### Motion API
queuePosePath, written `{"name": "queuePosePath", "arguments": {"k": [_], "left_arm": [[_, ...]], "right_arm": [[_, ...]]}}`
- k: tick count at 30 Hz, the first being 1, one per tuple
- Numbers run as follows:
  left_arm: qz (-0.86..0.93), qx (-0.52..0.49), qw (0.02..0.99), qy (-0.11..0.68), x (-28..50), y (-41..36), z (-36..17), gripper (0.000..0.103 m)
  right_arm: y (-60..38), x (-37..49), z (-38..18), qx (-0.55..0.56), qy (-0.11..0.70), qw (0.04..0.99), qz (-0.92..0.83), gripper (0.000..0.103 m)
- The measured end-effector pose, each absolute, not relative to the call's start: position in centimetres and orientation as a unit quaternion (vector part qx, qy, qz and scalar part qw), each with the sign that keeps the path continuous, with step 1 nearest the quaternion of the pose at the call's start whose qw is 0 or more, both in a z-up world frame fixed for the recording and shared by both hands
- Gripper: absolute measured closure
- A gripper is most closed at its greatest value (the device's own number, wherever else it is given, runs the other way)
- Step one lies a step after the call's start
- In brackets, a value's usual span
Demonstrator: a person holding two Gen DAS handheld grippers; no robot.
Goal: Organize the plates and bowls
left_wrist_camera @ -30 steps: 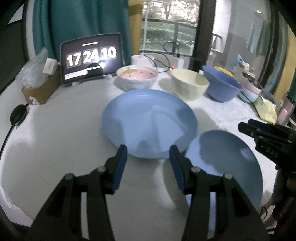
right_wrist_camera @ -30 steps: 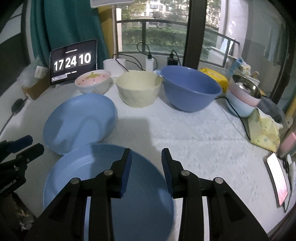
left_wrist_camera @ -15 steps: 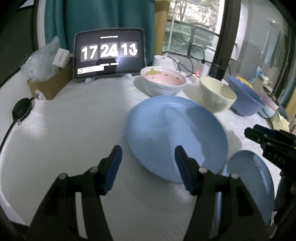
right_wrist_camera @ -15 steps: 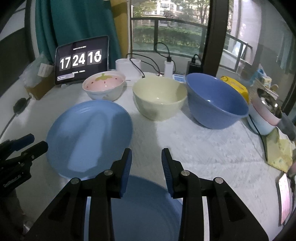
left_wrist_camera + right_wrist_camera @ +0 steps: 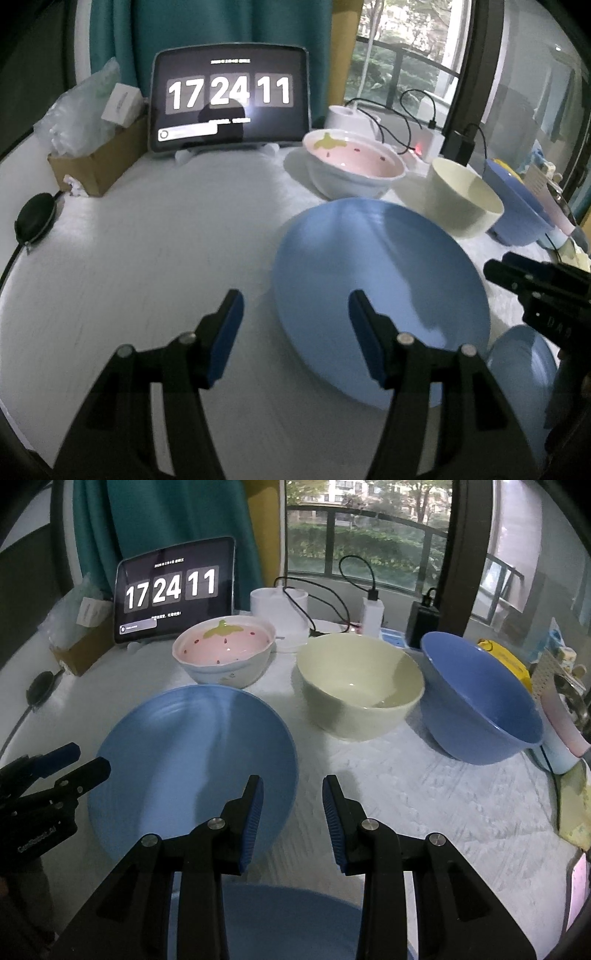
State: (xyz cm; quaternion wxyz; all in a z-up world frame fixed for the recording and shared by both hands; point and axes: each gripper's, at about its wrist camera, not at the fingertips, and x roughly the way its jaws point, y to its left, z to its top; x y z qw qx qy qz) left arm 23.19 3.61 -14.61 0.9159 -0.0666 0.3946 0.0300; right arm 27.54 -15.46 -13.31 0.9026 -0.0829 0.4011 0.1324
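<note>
The left gripper [image 5: 295, 321] is hovering with its jaws standing apart and gripping nothing, having just been opening, and the near-left rim of the large blue plate [image 5: 376, 280] is lying between them, untouched; the right gripper [image 5: 291, 812] is likewise holding its jaws apart and empty, just past the small blue plate [image 5: 280, 919] lying beneath it and beside the large plate's edge. From here the main risk is a shallow bite: with the left jaws coming in at a slant, they are likely sliding over the thin, low rim and pushing the plate across the white surface [image 5: 155, 236] instead of lifting it. A shoved plate is then heading toward the pink strawberry bowl [image 5: 352, 168] and the cream bowl [image 5: 461, 199] just behind it, while the two grippers, working close together, are risking a knock
</note>
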Motion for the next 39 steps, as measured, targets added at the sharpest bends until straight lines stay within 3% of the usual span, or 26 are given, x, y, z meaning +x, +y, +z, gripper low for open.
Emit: {"name": "queuePosePath", "arguments": {"k": [27,31,39], "left_arm": [[0.039,-0.039,0.902,0.428,26.0,3.0,-17.5,0.043],[0.027,-0.033,0.904,0.425,25.8,2.5,-17.4,0.058],[0.031,-0.034,0.905,0.423,25.7,2.5,-17.3,0.065]], "right_arm": [[-14.5,30.1,-17.3,-0.059,0.459,0.874,0.148,0.068],[-14.4,30.0,-17.3,-0.062,0.455,0.875,0.152,0.068],[-14.4,30.0,-17.3,-0.067,0.454,0.875,0.152,0.07]]}}
